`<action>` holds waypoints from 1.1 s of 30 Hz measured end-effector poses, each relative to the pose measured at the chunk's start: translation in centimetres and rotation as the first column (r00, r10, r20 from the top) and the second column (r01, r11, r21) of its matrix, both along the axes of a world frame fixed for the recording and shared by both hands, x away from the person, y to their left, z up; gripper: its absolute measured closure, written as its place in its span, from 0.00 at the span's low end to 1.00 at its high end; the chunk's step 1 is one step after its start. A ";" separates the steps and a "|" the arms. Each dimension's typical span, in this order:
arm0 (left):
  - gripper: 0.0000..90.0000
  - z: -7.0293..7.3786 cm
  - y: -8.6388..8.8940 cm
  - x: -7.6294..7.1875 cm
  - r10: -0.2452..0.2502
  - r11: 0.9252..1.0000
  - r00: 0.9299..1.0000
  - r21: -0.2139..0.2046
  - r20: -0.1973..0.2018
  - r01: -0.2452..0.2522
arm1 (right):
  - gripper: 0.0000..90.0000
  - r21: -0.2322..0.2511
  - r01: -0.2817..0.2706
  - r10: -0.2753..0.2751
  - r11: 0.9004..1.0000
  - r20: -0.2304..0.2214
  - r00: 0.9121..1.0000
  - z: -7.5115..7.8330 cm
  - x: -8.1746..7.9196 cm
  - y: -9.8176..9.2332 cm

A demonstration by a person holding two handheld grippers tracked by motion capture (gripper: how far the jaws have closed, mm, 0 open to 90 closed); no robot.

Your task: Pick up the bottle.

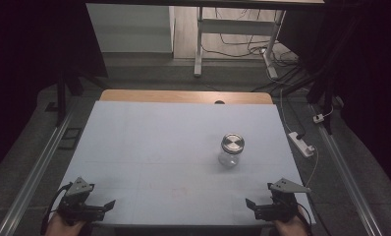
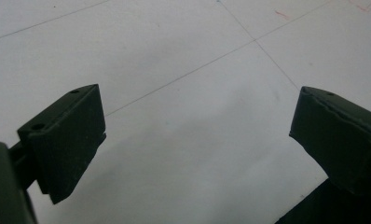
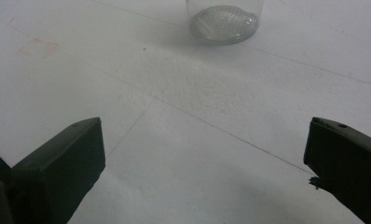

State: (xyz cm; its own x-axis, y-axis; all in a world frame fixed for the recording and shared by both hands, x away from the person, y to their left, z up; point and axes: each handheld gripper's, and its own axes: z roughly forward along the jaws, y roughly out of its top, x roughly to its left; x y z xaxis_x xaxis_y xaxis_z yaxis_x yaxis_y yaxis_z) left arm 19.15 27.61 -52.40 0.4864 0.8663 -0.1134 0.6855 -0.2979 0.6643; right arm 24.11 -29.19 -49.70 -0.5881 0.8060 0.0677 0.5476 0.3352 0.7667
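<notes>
Both tools sit at the near edge of the table, the left gripper and the right gripper each with jaws spread wide and nothing between them; the glass jar stands upright, well apart, right of centre and nearer the right gripper, its metal lid on; I'd say nothing has begun, the reach and any grasp still ahead; in the right gripper view the jar's top is cut off, and whether anything is inside I cannot tell.

No text, label, brand or number can be read anywhere. The surface carries only thin ruled lines and a faint red square outline, without any letters or digits in it.
</notes>
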 end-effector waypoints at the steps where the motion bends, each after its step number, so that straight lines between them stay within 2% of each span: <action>1: 0.04 0.0 0.0 0.0 0.000 1.000 1.000 0.000 -0.001 0.000 | 0.00 0.003 -0.002 0.002 1.000 -0.001 1.000 0.0 0.0 0.0; 4: 0.04 0.0 0.0 0.0 0.001 1.000 1.000 -0.001 -0.001 -0.001 | 0.00 0.013 -0.007 0.007 1.000 0.003 1.000 0.2 0.0 0.1; 10: 0.04 0.0 0.1 0.0 0.008 1.000 1.000 -0.006 -0.005 -0.008 | 0.00 0.025 -0.019 0.018 1.000 0.045 0.999 0.9 -0.2 0.4; 17: 0.04 0.0 0.1 0.0 0.004 1.000 1.000 -0.005 -0.003 -0.004 | 0.00 0.020 -0.031 0.029 0.999 0.065 0.997 1.1 0.0 0.5; 23: 0.03 0.0 0.1 0.0 0.006 1.000 1.000 -0.008 -0.007 -0.006 | 0.00 -0.003 -0.064 0.064 0.998 0.081 0.995 1.3 0.3 1.1; 33: 0.01 0.0 0.1 0.0 0.016 1.000 1.000 0.000 -0.005 -0.016 | 0.00 0.007 -0.098 0.097 0.995 0.103 0.990 1.7 0.9 2.0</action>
State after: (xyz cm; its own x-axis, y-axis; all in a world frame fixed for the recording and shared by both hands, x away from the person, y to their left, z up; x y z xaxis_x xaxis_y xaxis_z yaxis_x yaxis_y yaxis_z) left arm 19.16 27.69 -52.41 0.4716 0.8742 -0.1158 0.6936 -0.2866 0.6609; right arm 24.99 -27.16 -48.02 -0.6683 0.7437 0.0128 0.4314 0.3735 0.8212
